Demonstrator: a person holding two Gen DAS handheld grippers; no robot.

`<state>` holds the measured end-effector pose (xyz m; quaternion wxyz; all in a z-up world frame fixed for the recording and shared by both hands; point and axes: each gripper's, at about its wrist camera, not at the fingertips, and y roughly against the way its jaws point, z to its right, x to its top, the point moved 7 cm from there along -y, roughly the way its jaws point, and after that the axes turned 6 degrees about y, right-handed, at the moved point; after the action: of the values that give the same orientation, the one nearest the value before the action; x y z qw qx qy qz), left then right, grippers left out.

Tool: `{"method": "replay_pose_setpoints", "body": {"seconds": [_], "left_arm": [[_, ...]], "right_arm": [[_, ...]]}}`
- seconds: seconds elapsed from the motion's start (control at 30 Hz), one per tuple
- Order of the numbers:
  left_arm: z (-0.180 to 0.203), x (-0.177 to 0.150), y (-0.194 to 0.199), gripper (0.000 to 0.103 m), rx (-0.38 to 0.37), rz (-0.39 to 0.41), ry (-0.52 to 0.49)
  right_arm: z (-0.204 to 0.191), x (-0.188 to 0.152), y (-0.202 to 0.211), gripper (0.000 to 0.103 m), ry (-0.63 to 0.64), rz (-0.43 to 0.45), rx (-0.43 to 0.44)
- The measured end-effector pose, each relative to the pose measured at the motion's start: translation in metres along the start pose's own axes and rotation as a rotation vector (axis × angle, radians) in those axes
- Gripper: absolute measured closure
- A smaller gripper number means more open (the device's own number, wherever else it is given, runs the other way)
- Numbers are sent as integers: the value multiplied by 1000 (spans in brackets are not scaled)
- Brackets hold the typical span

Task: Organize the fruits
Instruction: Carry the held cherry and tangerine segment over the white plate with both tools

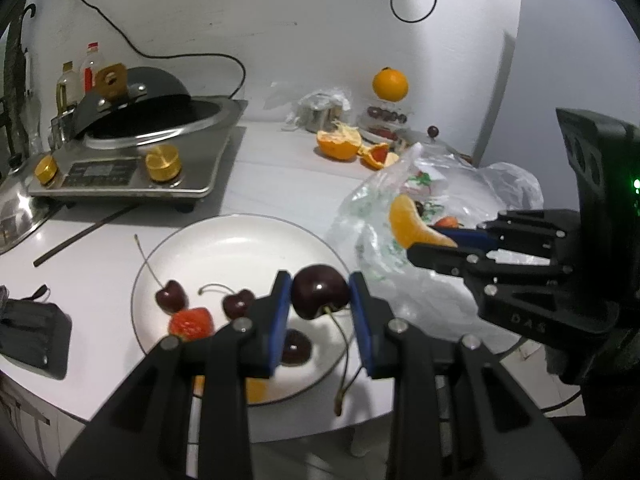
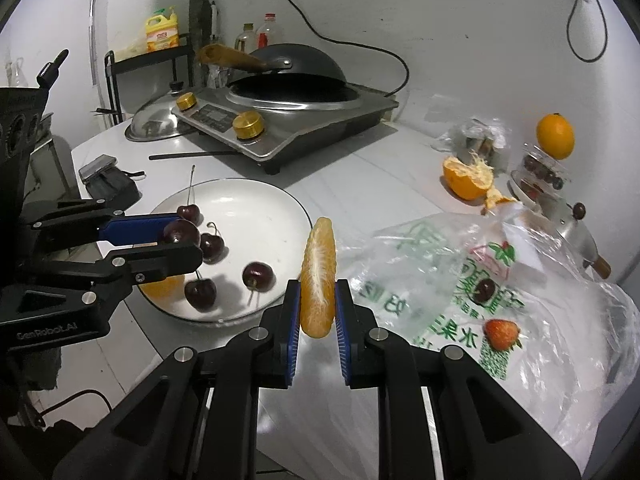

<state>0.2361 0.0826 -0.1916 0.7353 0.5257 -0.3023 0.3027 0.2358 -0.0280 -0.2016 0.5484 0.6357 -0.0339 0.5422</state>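
The white counter (image 1: pixel 280 168) carried the whole job, with an induction cooker (image 1: pixel 132 160) and its wok at the back and a crumpled clear plastic bag (image 2: pixel 500 300) lying open toward the right. Just beside the bag sat the white plate (image 1: pixel 240 248), the evident gathering place, and it already held several cherries, a strawberry (image 1: pixel 191 322) and what looked like an orange piece at its near rim. Beyond the bag lay torn orange peel (image 1: pixel 338 144), and behind that a whole orange (image 1: pixel 390 85) perched on a small stack of clear containers with dark fruit inside. The left gripper (image 1: pixel 320 300) was clamped on a dark cherry (image 1: pixel 320 296), held in the air over the plate's near right edge, its stem hanging down. The right gripper (image 2: pixel 318 312) was closed on an orange segment (image 2: pixel 319 276), held upright off the counter between the plate and the bag. Judging by this, the sorting was well under way but not finished: both carried pieces had yet to be set down, and at least one strawberry (image 2: pixel 502 334) and one cherry (image 2: pixel 484 290) remained in the bag.
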Motion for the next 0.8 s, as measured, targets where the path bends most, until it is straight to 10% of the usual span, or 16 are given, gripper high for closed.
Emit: {"method": "replay_pose_setpoints", "body": {"seconds": [0.8], "left_arm": [[-54,23,-29,73,30,-5,20]], "right_arm": [[-27,32,-52,85,29,6,92]]}}
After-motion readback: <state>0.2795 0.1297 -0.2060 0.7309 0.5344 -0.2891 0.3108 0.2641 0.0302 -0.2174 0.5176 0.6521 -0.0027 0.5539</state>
